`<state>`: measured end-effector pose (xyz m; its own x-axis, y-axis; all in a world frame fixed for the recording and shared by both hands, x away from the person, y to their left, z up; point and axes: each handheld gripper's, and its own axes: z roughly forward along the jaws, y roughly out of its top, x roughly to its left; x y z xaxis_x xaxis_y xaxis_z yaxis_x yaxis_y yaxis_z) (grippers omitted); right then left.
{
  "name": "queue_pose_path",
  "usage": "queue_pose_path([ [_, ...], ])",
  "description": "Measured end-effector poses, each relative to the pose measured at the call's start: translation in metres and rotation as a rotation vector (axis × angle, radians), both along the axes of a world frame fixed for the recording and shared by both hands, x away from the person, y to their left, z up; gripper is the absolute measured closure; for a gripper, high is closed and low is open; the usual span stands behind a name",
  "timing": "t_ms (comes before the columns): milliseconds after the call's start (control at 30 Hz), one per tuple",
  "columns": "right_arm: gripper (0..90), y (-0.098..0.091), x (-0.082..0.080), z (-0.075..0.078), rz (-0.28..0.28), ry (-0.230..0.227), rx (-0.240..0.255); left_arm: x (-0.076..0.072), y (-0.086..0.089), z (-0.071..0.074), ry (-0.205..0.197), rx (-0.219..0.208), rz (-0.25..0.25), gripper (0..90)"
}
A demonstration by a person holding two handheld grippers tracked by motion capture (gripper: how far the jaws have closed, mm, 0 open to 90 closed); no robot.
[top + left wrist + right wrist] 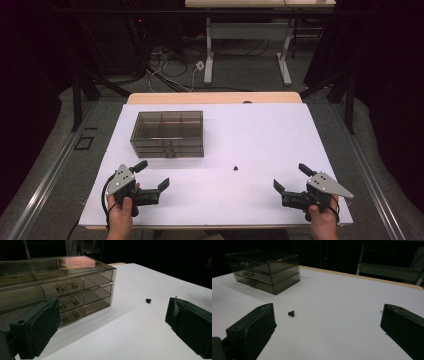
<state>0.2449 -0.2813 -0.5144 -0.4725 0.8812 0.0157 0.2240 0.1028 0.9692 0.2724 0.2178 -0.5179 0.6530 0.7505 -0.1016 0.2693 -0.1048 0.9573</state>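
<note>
Grippers, left [154, 176] and right [290, 177], rest released at the frame's bottom; screw [235, 168] lies mid-frame, below-right of the drawer box [167, 132].

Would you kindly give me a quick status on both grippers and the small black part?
Left gripper and right gripper open, empty. Small black part loose on table, untouched. Drawer box shut. Path clear.

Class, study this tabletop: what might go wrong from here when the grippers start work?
The small black screw lies loose on the smooth white table; wide jaw pads may nudge it away rather than pinch it. The drawer box has small handles, so a pull by the left gripper may drag the whole box.
</note>
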Motion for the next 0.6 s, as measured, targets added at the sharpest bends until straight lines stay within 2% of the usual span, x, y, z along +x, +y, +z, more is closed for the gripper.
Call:
queue_pose_path([
  [100,0.0,-0.005,0.0,-0.001,-0.025,0.022,0.012,0.002,-0.001,-0.001,0.013,-0.002,-0.01,0.1],
  [267,0.0,-0.012,0.002,-0.001,-0.056,0.035,0.056,0.002,-0.004,-0.002,0.015,0.014,0.005,0.0],
  [367,0.0,-0.013,0.004,-0.002,-0.06,0.047,0.059,0.0,-0.005,-0.001,0.015,0.004,0.004,0.0],
  [467,0.0,-0.013,0.004,-0.002,-0.058,0.039,0.063,0.0,-0.006,0.001,0.024,0.001,0.015,0.0],
  [600,0.0,-0.011,0.004,-0.002,-0.042,0.031,0.047,0.0,-0.011,0.001,0.043,0.015,0.031,0.0],
])
